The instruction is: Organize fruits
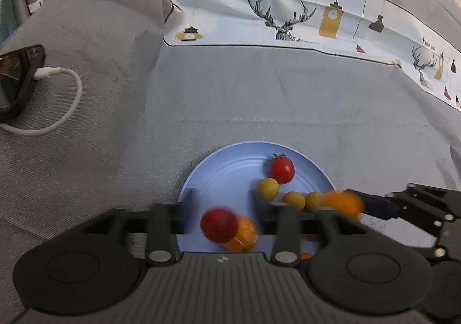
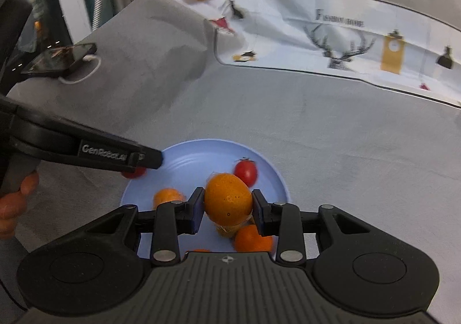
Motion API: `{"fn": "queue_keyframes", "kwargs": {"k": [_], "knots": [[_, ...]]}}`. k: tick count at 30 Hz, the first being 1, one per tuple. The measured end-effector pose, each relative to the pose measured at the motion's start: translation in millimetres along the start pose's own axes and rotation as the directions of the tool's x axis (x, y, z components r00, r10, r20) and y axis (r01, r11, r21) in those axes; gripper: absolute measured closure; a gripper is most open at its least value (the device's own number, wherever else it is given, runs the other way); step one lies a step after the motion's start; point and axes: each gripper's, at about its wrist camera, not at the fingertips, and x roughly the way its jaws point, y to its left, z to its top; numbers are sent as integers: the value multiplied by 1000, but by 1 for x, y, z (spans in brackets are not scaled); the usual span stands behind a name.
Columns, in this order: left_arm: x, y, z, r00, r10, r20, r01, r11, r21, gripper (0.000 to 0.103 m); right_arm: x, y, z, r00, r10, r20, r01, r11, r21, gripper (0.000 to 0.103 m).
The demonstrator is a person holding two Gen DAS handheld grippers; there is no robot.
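A light blue plate (image 1: 224, 174) lies on grey cloth and holds the fruit. My left gripper (image 1: 223, 203) hangs open over its near side. A blurred red tomato (image 1: 219, 225) sits loose between the fingers, touching neither, against a small orange (image 1: 245, 236). Farther in are a stemmed cherry tomato (image 1: 283, 169) and three yellow-green balls (image 1: 268, 188). From the right, my right gripper (image 2: 229, 208) is shut on an orange fruit (image 2: 227, 198) above the plate (image 2: 198, 159). Below it lie more oranges (image 2: 253, 239). One left finger (image 2: 138, 155) covers part of the loose tomato (image 2: 134, 173).
On a raised grey fold at the left lies a phone (image 1: 17, 79) with a white cable (image 1: 70, 99). A printed white cloth with deer (image 1: 288, 21) runs along the back. A hand (image 2: 17, 197) grips the left gripper's handle. Bare grey cloth surrounds the plate.
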Motion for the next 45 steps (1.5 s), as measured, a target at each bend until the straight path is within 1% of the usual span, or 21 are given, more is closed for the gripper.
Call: {"fn": "queue_keyframes", "kwargs": {"k": [1, 2, 3, 4, 7, 9, 11, 13, 15, 16, 18, 21, 25, 27, 29, 32, 36, 38, 40, 41, 45], "knots": [[-1, -1, 0, 1000, 28, 11, -28, 1000, -12, 4, 2, 1, -1, 1000, 1, -6, -1, 1000, -10, 47], [-5, -2, -1, 998, 52, 42, -52, 998, -23, 0, 3, 1, -1, 1000, -4, -7, 4, 1000, -18, 41], [-9, -3, -1, 996, 59, 66, -58, 998, -23, 0, 1, 2, -2, 1000, -8, -3, 8, 1000, -26, 30], [-11, -5, 0, 996, 58, 74, -57, 998, -15, 0, -2, 3, -3, 1000, -8, 3, 8, 999, -31, 26], [-16, -13, 5, 995, 91, 30, -92, 996, 22, 0, -12, 3, -4, 1000, 10, 0, -10, 999, -37, 21], [-23, -18, 11, 994, 107, 4, -107, 994, 39, 0, -22, 3, -2, 1000, 8, -28, -9, 1000, -26, 20], [-32, -20, 19, 992, 124, -31, -123, 992, 31, 0, -35, 0, 3, 998, 11, -66, -11, 1000, 5, 18], [-44, -21, 26, 989, 127, -71, -128, 992, 3, 0, -52, -3, 10, 995, -11, -103, 16, 999, 51, 14], [-61, -25, 31, 986, 158, -58, -157, 987, 20, 0, -70, -3, 17, 994, -38, -106, 49, 994, 97, 11], [-70, -27, 32, 984, 170, -45, -168, 985, 42, 0, -78, -3, 20, 994, -52, -96, 64, 991, 118, 7], [-81, -31, 30, 986, 166, -35, -164, 984, 64, 0, -89, -2, 22, 995, -82, -62, 91, 985, 145, 2], [-86, -33, 18, 991, 134, -13, -133, 990, 47, 0, -92, 3, 15, 993, -116, -8, 116, 985, 125, 1], [-94, -36, -10, 989, 134, 55, -135, 991, 20, 0, -97, 14, -5, 989, -141, 50, 135, 986, 95, 1], [-105, -38, -26, 985, 155, 68, -156, 988, 8, 0, -106, 20, -15, 984, -169, 56, 163, 982, 101, 1], [-120, -42, -43, 973, 219, 73, -220, 975, 12, 0, -119, 24, -28, 983, -173, 57, 166, 979, 115, 1], [-134, -47, -69, 943, 327, 68, -329, 944, 21, 0, -131, 32, -43, 982, -175, 66, 166, 978, 125, 1], [-146, -52, -92, 926, 370, 71, -376, 920, 106, 0, -147, 44, -58, 973, -204, 105, 189, 972, 138, 1], [-155, -49, -100, 934, 342, 101, -351, 931, 99, 0, -156, 49, -62, 971, -205, 119, 189, 973, 134, 1], [-161, -45, -103, 951, 293, 103, -301, 951, 75, 0, -163, 51, -63, 966, -220, 135, 204, 971, 124, 1], [-161, -44, -103, 954, 281, 106, -289, 955, 67, 0, -165, 52, -63, 963, -230, 144, 213, 969, 123, 1], [-160, -45, -102, 949, 289, 128, -299, 952, 65, 0, -168, 51, -64, 955, -255, 150, 238, 963, 127, 1]]}}
